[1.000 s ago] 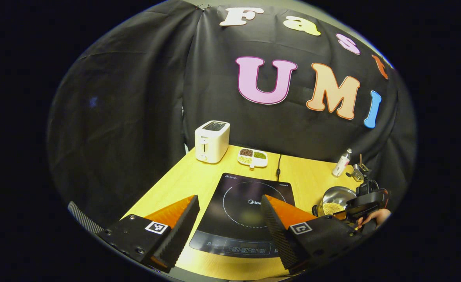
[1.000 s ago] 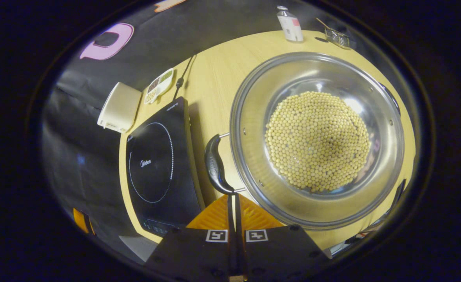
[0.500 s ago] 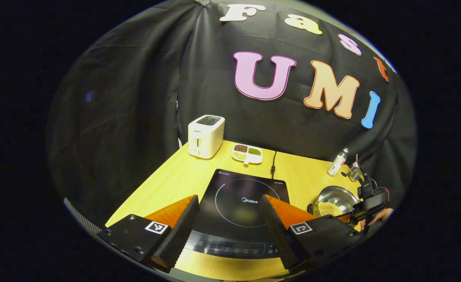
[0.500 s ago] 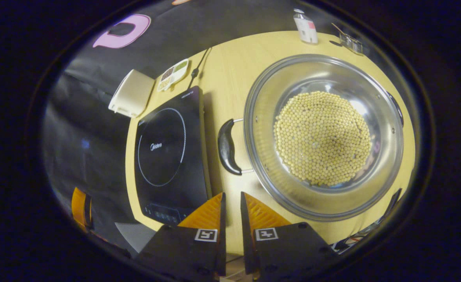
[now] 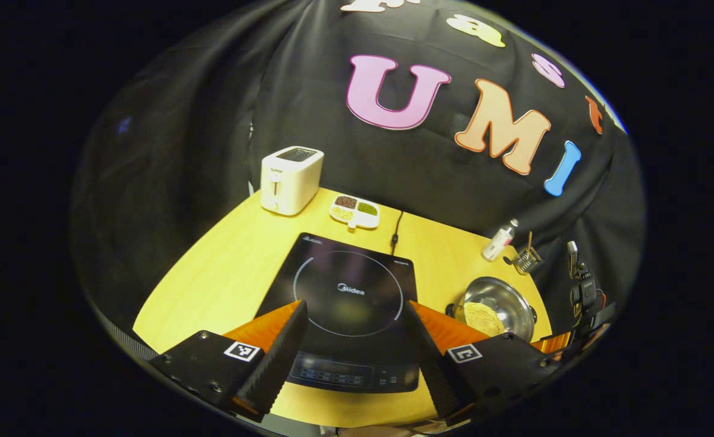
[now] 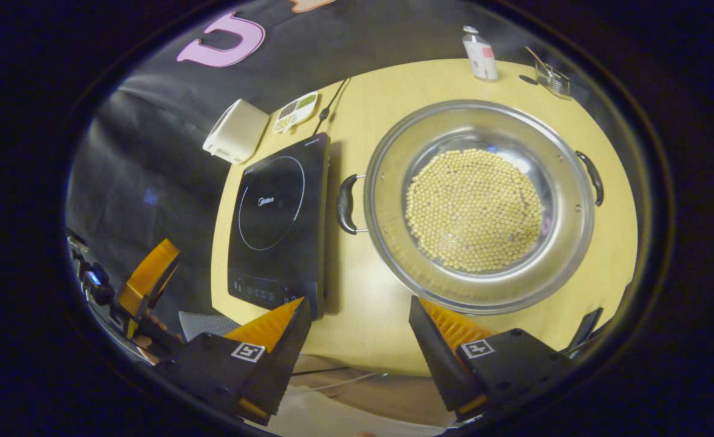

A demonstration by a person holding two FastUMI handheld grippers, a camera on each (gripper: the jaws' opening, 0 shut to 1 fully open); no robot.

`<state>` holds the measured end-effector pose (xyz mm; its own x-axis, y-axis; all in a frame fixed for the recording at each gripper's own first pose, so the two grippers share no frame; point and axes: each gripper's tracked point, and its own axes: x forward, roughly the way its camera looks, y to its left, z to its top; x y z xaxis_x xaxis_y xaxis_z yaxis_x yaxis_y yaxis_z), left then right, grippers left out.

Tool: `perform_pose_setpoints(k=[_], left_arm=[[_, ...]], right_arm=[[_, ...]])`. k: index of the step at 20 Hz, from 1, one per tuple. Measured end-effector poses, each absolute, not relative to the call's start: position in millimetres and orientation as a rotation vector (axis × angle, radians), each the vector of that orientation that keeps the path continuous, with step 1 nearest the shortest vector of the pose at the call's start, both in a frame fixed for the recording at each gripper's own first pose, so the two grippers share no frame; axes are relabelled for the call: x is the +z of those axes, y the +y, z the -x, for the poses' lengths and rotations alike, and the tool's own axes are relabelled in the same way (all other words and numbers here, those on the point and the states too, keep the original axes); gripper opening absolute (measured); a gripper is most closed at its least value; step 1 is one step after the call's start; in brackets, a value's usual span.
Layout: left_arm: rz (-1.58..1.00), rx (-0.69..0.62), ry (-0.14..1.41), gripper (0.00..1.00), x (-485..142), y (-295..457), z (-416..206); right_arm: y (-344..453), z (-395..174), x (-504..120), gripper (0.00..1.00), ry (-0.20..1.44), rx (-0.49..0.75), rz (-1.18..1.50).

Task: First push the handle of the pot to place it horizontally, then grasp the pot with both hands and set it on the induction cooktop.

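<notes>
Bare counter (image 6: 363,303) lies open around the pot (image 6: 478,206); its near handle (image 6: 345,204) leaves a narrow gap beside the cooktop (image 6: 278,224).

The setting is a staged kitchen worktop inside a recording booth. A light wooden table (image 5: 223,273) stands against a black cloth wall (image 5: 181,152) that encloses it on the far sides. Kitchen equipment is laid out on the table: an induction cooktop (image 5: 345,303), a white toaster (image 5: 290,179), a divided dish of dried beans (image 5: 354,211), a small bottle (image 5: 498,240), and a steel pot (image 6: 478,206) filled with soybeans.
</notes>
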<state>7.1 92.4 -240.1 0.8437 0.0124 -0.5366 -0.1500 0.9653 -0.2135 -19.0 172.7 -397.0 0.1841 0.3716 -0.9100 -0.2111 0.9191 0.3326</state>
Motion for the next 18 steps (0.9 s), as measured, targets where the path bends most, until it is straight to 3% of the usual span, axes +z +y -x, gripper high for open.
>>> perform_pose_setpoints(k=[2,3,9,10,12,17,18], left_arm=[[0.250,0.051,0.594,0.96,-245,80,-10],[0.243,0.031,0.611,0.96,-247,72,-12],[0.207,-0.077,0.746,0.96,-266,27,-28],[0.204,-0.084,0.778,0.96,-272,20,-32],[0.212,-0.111,0.844,0.96,-283,5,-38],[0.292,-0.189,0.981,0.96,-306,-36,-53],[0.311,-0.208,1.008,0.96,-310,-45,-56]], right_arm=[[151,11,-387,0.94,1.314,0.387,-0.159],[139,4,-382,1.00,1.302,0.376,-0.159],[71,-47,-359,1.00,1.222,0.281,-0.149],[60,-55,-357,0.94,1.210,0.264,-0.155],[35,-74,-355,1.00,1.199,0.227,-0.164],[-18,-121,-365,1.00,1.206,0.171,-0.172],[-28,-128,-369,0.94,1.217,0.168,-0.181]])
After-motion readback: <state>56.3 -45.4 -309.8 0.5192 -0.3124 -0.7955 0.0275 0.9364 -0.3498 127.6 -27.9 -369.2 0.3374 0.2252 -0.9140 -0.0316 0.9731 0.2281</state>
